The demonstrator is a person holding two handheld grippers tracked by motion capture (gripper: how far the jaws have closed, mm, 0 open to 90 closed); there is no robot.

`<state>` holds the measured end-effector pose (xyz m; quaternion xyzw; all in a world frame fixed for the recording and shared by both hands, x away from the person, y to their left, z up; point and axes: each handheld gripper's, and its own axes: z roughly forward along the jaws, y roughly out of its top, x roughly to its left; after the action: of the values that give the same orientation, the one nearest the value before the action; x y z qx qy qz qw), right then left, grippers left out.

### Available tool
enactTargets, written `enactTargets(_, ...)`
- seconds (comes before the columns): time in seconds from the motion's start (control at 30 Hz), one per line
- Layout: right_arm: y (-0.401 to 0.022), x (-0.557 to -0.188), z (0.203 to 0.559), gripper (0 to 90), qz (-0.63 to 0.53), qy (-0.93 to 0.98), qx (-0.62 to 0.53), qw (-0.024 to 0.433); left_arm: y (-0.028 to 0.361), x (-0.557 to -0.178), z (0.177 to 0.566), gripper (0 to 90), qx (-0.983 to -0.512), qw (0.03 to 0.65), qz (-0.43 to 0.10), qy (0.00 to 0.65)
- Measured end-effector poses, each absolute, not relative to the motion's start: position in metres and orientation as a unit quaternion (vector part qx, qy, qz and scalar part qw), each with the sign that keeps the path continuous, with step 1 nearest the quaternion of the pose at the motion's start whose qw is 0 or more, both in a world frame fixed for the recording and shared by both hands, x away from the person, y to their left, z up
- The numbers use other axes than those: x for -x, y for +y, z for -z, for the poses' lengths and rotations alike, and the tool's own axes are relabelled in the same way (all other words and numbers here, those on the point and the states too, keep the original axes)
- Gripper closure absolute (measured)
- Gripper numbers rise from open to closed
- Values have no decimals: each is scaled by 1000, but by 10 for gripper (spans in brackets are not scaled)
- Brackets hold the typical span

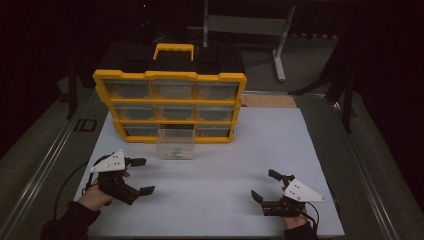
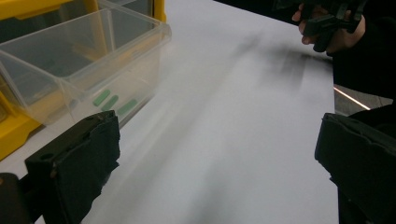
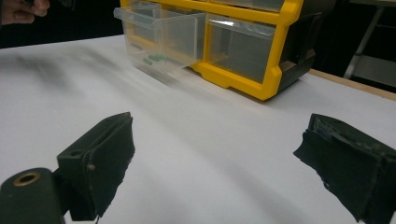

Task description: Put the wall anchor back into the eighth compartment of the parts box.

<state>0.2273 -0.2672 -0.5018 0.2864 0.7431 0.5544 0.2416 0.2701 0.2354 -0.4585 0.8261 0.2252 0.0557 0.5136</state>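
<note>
A yellow organiser (image 1: 170, 106) with clear drawers stands upright at the back of the white table (image 1: 225, 165). Its bottom middle drawer (image 1: 175, 142) is pulled out onto the table and holds small green pieces (image 2: 113, 102), also seen in the drawer (image 3: 161, 39) as green pieces (image 3: 154, 59). My left gripper (image 1: 141, 176) rests at the front left, open, jaws wide apart with nothing between them. My right gripper (image 1: 264, 185) rests at the front right, open and empty too. Both are well short of the drawer (image 2: 79, 60).
A yellow carry handle (image 1: 173, 50) sits on a dark case behind the organiser. A grey metal stand (image 1: 250, 25) is further back. A metal rail (image 1: 45, 160) runs along the table's left side. The other hand and gripper (image 2: 329, 23) appear far off.
</note>
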Motion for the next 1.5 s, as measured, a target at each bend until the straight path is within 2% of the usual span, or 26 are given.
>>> enactTargets(0.67,-267,-227,502,87,-554,744,-286,241,239,-253,494,3,-815,518,-68,250)
enactTargets(1.5,-267,-228,503,87,-555,745,-283,238,234,-255,517,4,-806,505,-136,276)
